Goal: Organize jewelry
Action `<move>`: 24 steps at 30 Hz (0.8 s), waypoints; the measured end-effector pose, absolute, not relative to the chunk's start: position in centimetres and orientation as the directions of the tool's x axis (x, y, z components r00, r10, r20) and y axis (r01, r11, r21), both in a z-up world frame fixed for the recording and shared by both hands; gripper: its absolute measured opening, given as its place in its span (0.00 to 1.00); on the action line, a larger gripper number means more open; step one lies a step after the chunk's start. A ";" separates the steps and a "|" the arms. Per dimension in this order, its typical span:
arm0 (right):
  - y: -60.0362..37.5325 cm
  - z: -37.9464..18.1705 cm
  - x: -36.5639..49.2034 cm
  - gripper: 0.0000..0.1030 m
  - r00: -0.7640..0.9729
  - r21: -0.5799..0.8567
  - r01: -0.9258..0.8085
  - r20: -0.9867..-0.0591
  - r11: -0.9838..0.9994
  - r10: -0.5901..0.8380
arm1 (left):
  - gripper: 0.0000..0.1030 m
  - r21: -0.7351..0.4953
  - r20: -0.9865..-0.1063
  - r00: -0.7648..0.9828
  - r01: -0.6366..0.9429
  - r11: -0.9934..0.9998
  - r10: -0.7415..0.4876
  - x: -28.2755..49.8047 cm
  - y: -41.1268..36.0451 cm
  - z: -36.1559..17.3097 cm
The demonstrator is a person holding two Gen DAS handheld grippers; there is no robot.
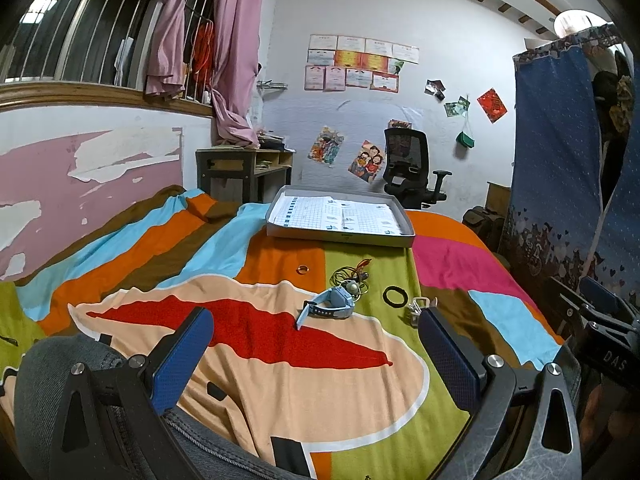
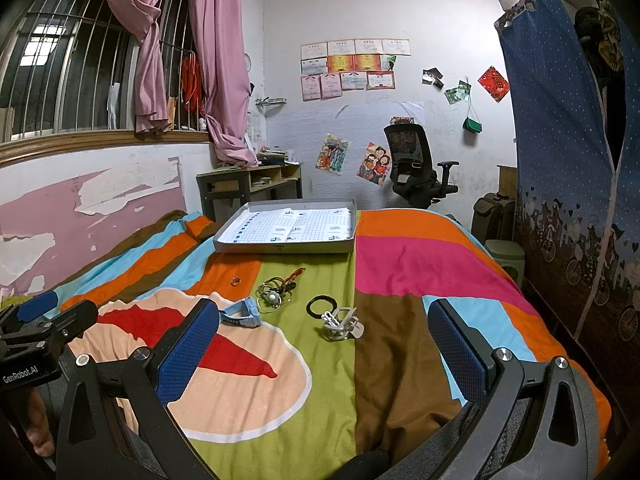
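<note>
Several jewelry pieces lie on the striped bedspread. A light blue watch (image 1: 332, 304) (image 2: 242, 317) lies nearest. Behind it are a cord necklace with a pale pendant (image 1: 352, 278) (image 2: 276, 286) and a small ring (image 1: 303, 269) (image 2: 235, 281). A black hair tie (image 1: 395, 295) (image 2: 321, 306) and a silver clip (image 1: 418, 307) (image 2: 340, 324) lie to their right. A shallow grey box (image 1: 340, 236) (image 2: 284, 246) lined with grid paper sits further back. My left gripper (image 1: 314, 314) is open and empty, short of the watch. My right gripper (image 2: 324, 308) is open and empty, short of the clip.
The bed fills the foreground, with a peeling pink wall and a barred window to its left. A desk (image 2: 248, 184) and a black office chair (image 2: 416, 168) stand past the bed. A blue fabric wardrobe (image 2: 560, 160) and a green stool (image 2: 506, 254) line the right side.
</note>
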State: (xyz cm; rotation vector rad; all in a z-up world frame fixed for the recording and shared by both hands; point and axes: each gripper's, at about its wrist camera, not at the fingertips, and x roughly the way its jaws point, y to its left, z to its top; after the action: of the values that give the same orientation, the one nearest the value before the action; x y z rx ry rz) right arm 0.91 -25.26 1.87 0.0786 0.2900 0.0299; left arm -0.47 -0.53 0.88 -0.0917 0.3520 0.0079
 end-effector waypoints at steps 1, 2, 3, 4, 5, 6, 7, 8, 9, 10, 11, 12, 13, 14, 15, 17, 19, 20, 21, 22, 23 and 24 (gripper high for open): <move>-25.3 1.9 0.9 0.99 0.958 0.082 -0.018 -0.284 0.996 0.041 | 1.00 -0.089 -0.345 0.939 -0.024 0.996 -0.008 -0.5 -0.6 1.0; -25.3 1.9 0.9 0.99 0.958 0.082 -0.019 -0.284 0.996 0.041 | 1.00 -0.089 -0.344 0.939 -0.024 0.996 -0.008 -0.5 -0.6 0.9; -25.3 1.9 0.9 0.99 0.958 0.082 -0.019 -0.284 0.996 0.041 | 1.00 -0.088 -0.344 0.939 -0.024 0.996 -0.008 -0.5 -0.6 0.9; -25.3 1.9 0.9 0.99 0.958 0.082 -0.018 -0.285 0.996 0.041 | 1.00 -0.088 -0.344 0.939 -0.024 0.996 -0.008 -0.5 -0.6 0.9; -25.3 1.9 0.9 0.99 0.958 0.082 -0.018 -0.285 0.996 0.041 | 1.00 -0.088 -0.344 0.939 -0.024 0.996 -0.008 -0.5 -0.7 1.0; -25.3 1.9 0.9 0.99 0.958 0.082 -0.018 -0.285 0.996 0.041 | 1.00 -0.087 -0.344 0.939 -0.024 0.996 -0.007 -0.5 -0.7 1.0; -25.3 1.9 0.9 0.99 0.958 0.082 -0.018 -0.285 0.996 0.041 | 1.00 -0.087 -0.344 0.939 -0.024 0.996 -0.008 -0.5 -0.7 1.0; -25.3 1.9 0.9 0.99 0.958 0.083 -0.018 -0.285 0.996 0.041 | 1.00 -0.088 -0.343 0.939 -0.023 0.996 -0.008 -0.5 -0.7 1.0; -25.3 1.9 0.9 0.99 0.958 0.082 -0.018 -0.285 0.996 0.041 | 1.00 -0.088 -0.343 0.939 -0.023 0.996 -0.009 -0.5 -0.6 0.9; -25.3 1.9 0.9 0.99 0.958 0.083 -0.018 -0.285 0.996 0.041 | 1.00 -0.088 -0.343 0.939 -0.023 0.996 -0.009 -0.5 -0.7 1.0; -25.3 1.9 0.9 0.99 0.958 0.083 -0.018 -0.285 0.996 0.042 | 1.00 -0.088 -0.343 0.939 -0.023 0.996 -0.009 -0.5 -0.7 1.0; -25.3 1.9 0.9 0.99 0.958 0.084 -0.018 -0.285 0.996 0.042 | 1.00 -0.088 -0.343 0.939 -0.022 0.996 -0.009 -0.5 -0.7 1.0; -25.3 1.9 0.9 0.99 0.958 0.083 -0.018 -0.285 0.996 0.042 | 1.00 -0.087 -0.344 0.939 -0.023 0.996 -0.008 -0.5 -0.6 0.9; -25.3 1.9 0.9 0.99 0.958 0.083 -0.018 -0.285 0.996 0.041 | 1.00 -0.086 -0.343 0.939 -0.023 0.996 -0.008 -0.5 -0.6 0.9; -25.3 1.9 0.9 0.99 0.958 0.083 -0.018 -0.285 0.996 0.041 | 1.00 -0.086 -0.343 0.939 -0.022 0.996 -0.009 -0.5 -0.7 1.0; -25.3 2.0 0.9 0.99 0.958 0.084 -0.018 -0.284 0.996 0.041 | 1.00 -0.087 -0.343 0.939 -0.023 0.996 -0.009 -0.5 -0.6 0.9; -25.3 2.0 0.9 0.99 0.958 0.084 -0.018 -0.283 0.996 0.041 | 1.00 -0.088 -0.343 0.939 -0.023 0.996 -0.009 -0.5 -0.7 1.0; -25.3 2.0 0.9 0.99 0.958 0.084 -0.018 -0.284 0.996 0.042 | 1.00 -0.087 -0.344 0.939 -0.024 0.996 -0.008 -0.5 -0.7 0.9; -25.3 2.0 0.9 0.99 0.958 0.084 -0.018 -0.283 0.996 0.042 | 1.00 -0.088 -0.344 0.939 -0.024 0.996 -0.008 -0.5 -0.7 1.0; -25.3 1.9 0.9 0.99 0.959 0.084 -0.018 -0.282 0.996 0.041 | 1.00 -0.087 -0.343 0.939 -0.024 0.996 -0.008 -0.5 -0.6 0.9; -25.3 1.9 0.9 0.99 0.959 0.084 -0.018 -0.281 0.996 0.041 | 1.00 -0.088 -0.343 0.939 -0.024 0.996 -0.008 -0.5 -0.7 0.9; -25.2 1.9 0.9 0.99 0.959 0.084 -0.017 -0.281 0.996 0.040 | 1.00 -0.087 -0.343 0.939 -0.024 0.996 -0.008 -0.5 -0.7 0.9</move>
State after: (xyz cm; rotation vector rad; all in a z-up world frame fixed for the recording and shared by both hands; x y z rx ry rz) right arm 0.92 -25.23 1.92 0.0812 0.2868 0.0293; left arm -0.50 -0.66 0.87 -0.0906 0.3503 0.0081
